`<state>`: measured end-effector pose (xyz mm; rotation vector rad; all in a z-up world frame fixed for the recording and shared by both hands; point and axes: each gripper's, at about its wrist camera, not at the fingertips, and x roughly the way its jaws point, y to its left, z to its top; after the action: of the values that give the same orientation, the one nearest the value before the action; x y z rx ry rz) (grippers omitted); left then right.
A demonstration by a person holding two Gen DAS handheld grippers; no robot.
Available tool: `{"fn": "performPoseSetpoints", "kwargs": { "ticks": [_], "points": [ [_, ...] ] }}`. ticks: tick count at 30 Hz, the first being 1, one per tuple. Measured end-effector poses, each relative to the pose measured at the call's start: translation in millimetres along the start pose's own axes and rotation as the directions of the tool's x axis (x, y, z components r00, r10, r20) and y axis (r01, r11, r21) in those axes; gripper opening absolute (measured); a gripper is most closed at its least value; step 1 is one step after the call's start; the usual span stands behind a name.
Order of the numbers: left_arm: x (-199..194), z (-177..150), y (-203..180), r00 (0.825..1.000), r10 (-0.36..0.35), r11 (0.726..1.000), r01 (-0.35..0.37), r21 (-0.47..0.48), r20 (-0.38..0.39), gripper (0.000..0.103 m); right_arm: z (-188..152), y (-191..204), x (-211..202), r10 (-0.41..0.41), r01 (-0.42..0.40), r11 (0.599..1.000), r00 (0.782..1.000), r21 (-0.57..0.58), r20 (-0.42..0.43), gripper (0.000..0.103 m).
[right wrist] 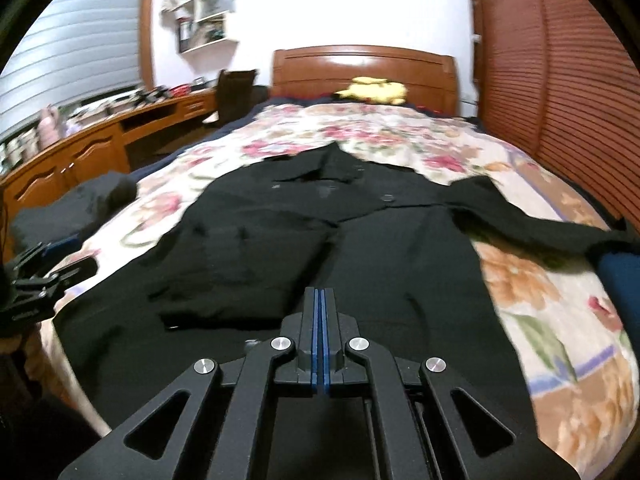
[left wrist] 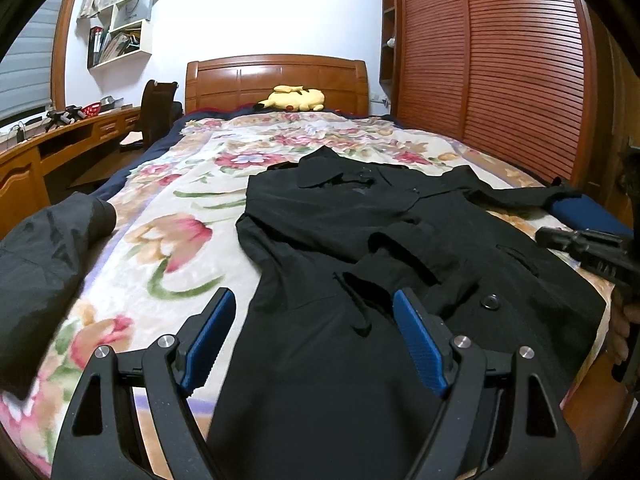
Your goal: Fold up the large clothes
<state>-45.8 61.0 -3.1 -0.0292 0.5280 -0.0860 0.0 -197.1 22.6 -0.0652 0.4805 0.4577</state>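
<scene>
The black coat [left wrist: 400, 248] lies flat on the flowery bed [left wrist: 168, 216] so I can fold it. One sleeve [left wrist: 384, 268] is already laid across its front. My left gripper [left wrist: 316, 336] is wide open and empty. My right gripper [right wrist: 319, 336] is pressed closed, holding nothing, above the coat's bottom part.

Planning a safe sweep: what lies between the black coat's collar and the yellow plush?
Only floral blanket, with a small white patch, lies between the coat collar and the plush; the left wrist view shows it.
</scene>
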Motion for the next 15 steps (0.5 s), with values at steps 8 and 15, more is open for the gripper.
{"fn": "performPoseSetpoints", "kwargs": {
  "ticks": [8, 15],
  "points": [
    [-10, 4, 8, 1.000, 0.011, 1.000, -0.011, -0.004, -0.001, 0.082, 4, 28, 45, 0.121, -0.125, 0.991, 0.989, -0.043, -0.087, 0.042],
    [-24, 6, 12, 0.999, 0.031, 0.999, -0.032, 0.022, 0.008, 0.082, 10, 54, 68, 0.194, -0.211, 0.972, 0.969, -0.103, -0.153, 0.041]
  ]
}}
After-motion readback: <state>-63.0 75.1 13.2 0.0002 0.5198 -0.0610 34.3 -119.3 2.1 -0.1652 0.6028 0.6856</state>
